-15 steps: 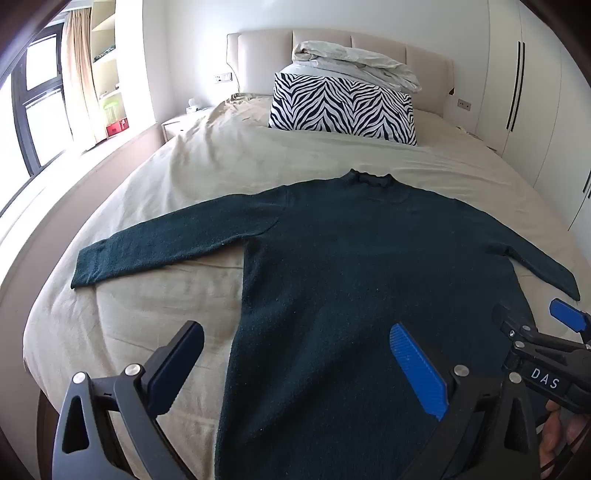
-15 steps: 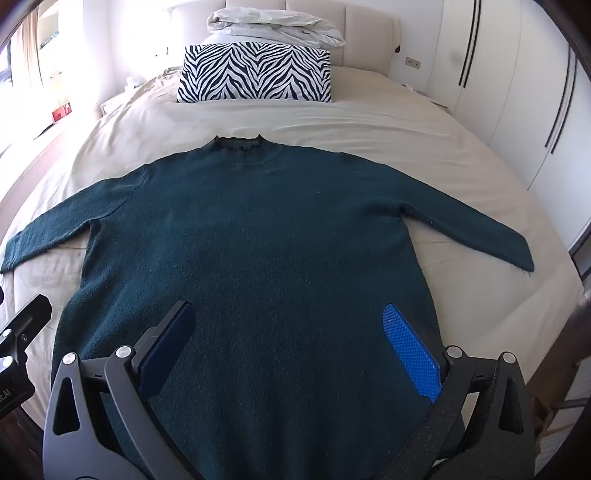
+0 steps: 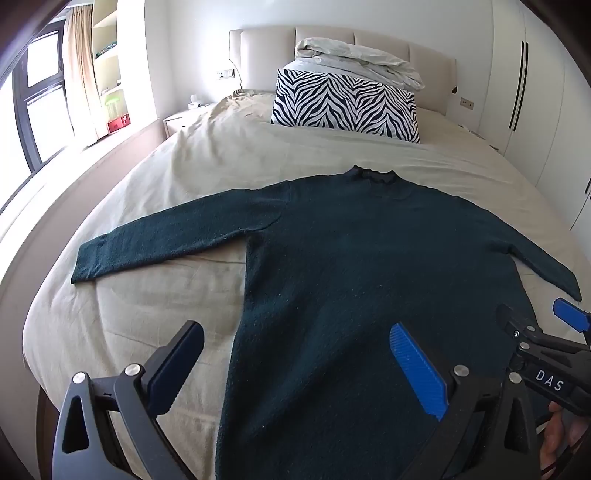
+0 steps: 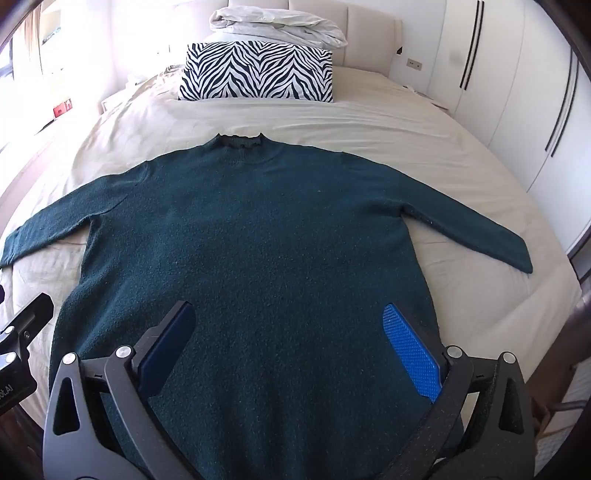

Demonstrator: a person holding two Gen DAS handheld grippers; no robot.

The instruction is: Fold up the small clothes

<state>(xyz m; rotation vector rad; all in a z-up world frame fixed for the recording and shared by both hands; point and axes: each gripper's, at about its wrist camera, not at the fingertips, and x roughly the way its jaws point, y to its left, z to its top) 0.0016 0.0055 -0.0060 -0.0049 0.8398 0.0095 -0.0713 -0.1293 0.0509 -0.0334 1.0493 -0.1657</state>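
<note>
The dark green knitted long-sleeved sweater (image 4: 258, 236) lies flat on the beige bed sheet (image 4: 369, 125), front or back side up (cannot tell which), with its short ribbed collar (image 4: 240, 142) pointing toward the zebra-striped black-and-white pillow (image 4: 258, 72). Both sleeves are spread outward from the sweater body and angle slightly toward the hem side. The left sleeve cuff (image 3: 83, 264) lies on the sheet well apart from the sweater body; the right sleeve cuff (image 4: 521, 256) lies near the edge of the bed. The sweater is not folded.

The left tool (image 3: 295, 363) hovers above the hem end of the sweater, at the sweater's left side edge. Its jaws stand wide apart and hold nothing. One blue pad is over the bare sheet just beside the sweater; the other is over the knit.

The right tool (image 4: 291, 345) hovers above the hem end of the sweater, over the sweater's right half. Its jaws stand wide apart and hold nothing. Both blue pads are over the knit. In the left wrist view the right tool appears at the right edge of the sweater, beside the right sleeve.

Behind the zebra-striped pillow a crumpled white duvet (image 4: 277, 24) rests against the padded beige headboard (image 3: 266, 55). White wardrobe doors with black vertical handles (image 4: 517, 74) stand to the right of the pillow
</note>
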